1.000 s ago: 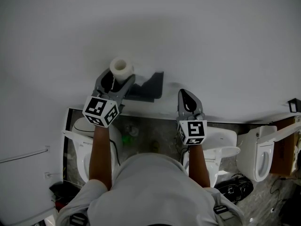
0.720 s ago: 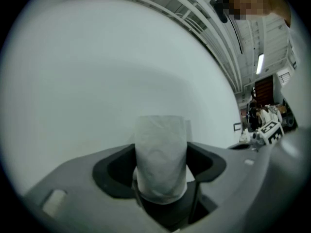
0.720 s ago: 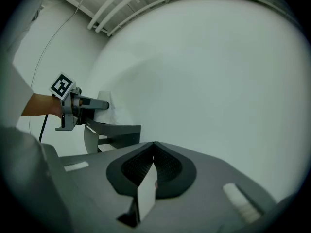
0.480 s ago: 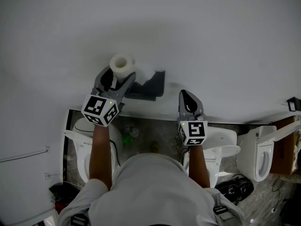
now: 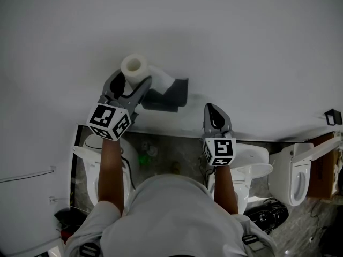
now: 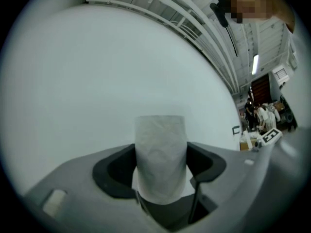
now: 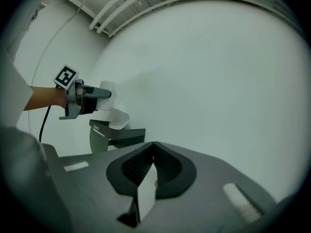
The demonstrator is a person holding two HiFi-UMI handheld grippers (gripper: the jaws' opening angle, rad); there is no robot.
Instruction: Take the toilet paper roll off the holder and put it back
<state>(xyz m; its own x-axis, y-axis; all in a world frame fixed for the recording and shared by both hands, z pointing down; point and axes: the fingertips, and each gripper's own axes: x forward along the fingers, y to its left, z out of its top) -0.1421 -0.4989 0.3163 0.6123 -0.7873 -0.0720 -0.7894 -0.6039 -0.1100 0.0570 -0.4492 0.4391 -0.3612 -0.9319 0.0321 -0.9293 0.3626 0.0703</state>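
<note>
The white toilet paper roll [image 5: 134,67] is off the dark grey wall holder [image 5: 171,94] and sits up and to the left of it. My left gripper [image 5: 133,82] is shut on the roll, one jaw on each side. In the left gripper view the roll [image 6: 160,154] stands upright between the dark pads [image 6: 112,171]. A loose tail of paper [image 5: 161,78] runs from the roll toward the holder. My right gripper [image 5: 211,107] hangs to the right of the holder, shut and empty, its tips [image 7: 154,143] together. From there I see the holder [image 7: 116,137] and the left gripper [image 7: 104,94] above it.
A plain white wall [image 5: 241,42] fills the upper head view. Below it stand white toilets [image 5: 91,162] [image 5: 252,162] [image 5: 297,175] on a stone-patterned floor. A small black bracket [image 5: 332,116] is fixed at the far right. My own torso [image 5: 171,218] fills the bottom.
My left gripper has lifted the roll up and to the left, away from the holder, and the paper tail now trails out behind it. The right gripper has stayed still.
</note>
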